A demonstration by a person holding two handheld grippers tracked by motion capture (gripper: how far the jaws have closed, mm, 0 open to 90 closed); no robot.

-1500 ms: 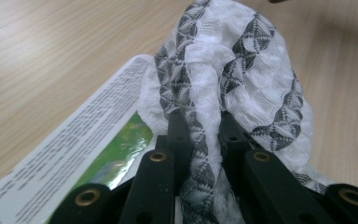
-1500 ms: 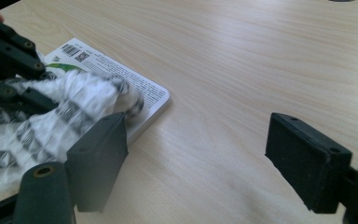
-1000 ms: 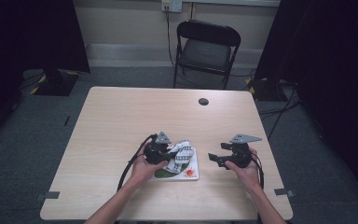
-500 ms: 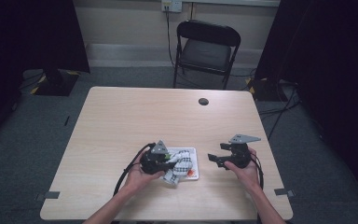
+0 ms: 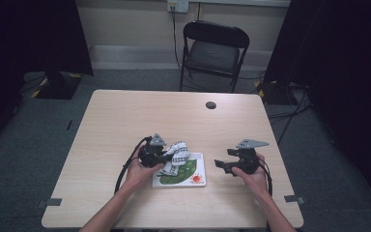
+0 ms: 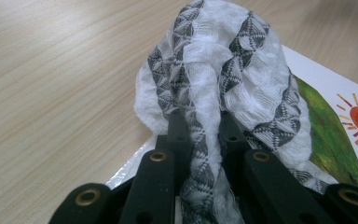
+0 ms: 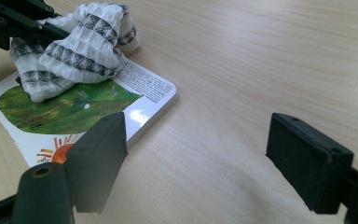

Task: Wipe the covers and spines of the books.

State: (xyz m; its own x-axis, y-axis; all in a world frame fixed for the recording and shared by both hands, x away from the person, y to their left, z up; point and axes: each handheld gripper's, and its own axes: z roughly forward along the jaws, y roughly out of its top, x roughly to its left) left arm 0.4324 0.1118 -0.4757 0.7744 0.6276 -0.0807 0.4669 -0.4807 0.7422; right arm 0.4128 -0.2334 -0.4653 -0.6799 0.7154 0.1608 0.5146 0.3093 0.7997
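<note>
While my left hand-held gripper (image 5: 166, 155) has its jaws closed on a fold of the white-and-grey patterned cloth (image 6: 223, 79), the bunched cloth sits on top of the picture book (image 5: 189, 175), over the book's left part. In the left gripper view the fabric runs down between the two black jaws and balloons out ahead of them, spilling a little past the book's near-left edge onto the desk (image 5: 125, 121).

I see the book lying flat, its green leaf and orange sun artwork facing up, its right edge and the corner with printed text bare in the right gripper view (image 7: 147, 88). That edge stands a little proud of the wood, with open desk beside it.

My right hand-held gripper (image 5: 222, 166) hangs to the right of the book, jaws spread wide and holding nothing; it is near the book's right edge but not touching it. Bare wood lies between the jaws in its own view.

Beyond the book the desk is open, apart from a small dark round disc (image 5: 211, 105) well away near the far edge. A black folding chair (image 5: 215, 48) stands behind the desk.
</note>
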